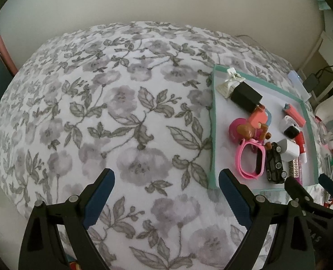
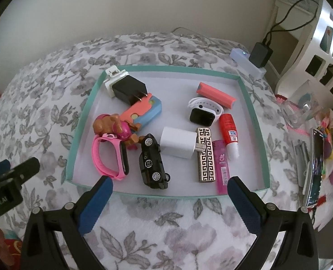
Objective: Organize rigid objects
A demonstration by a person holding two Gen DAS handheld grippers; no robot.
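1. The right gripper (image 2: 169,193) hovered with its blue-padded fingers spread wide and empty, just short of the near rim of a shallow teal-edged tray (image 2: 251,121) that lay on a floral bedspread (image 2: 166,231).
2. The left gripper (image 1: 166,186) was likewise spread apart and held nothing — it hung over bare bedspread to the left of the tray's near left corner.
3. In the tray's far left corner a black plug adapter (image 2: 127,88) leaned on a white clip (image 2: 112,76); just nearer lay a coral-and-blue case (image 2: 144,110).
4. Along the left edge sat a brown-and-pink toy pup (image 2: 117,128), touching a pink smartwatch (image 2: 110,157) on its near side.
5. Near the middle, a black toy car (image 2: 153,164) lay beside a white charger cube (image 2: 177,145).
6. Toward the near right corner were a patterned lighter (image 2: 205,155) and a pink lighter (image 2: 221,166), side by side, with a red-and-white tube (image 2: 229,132) just beyond.
7. At the far right — a white smartwatch (image 2: 203,110) and a coral bar (image 2: 215,94).
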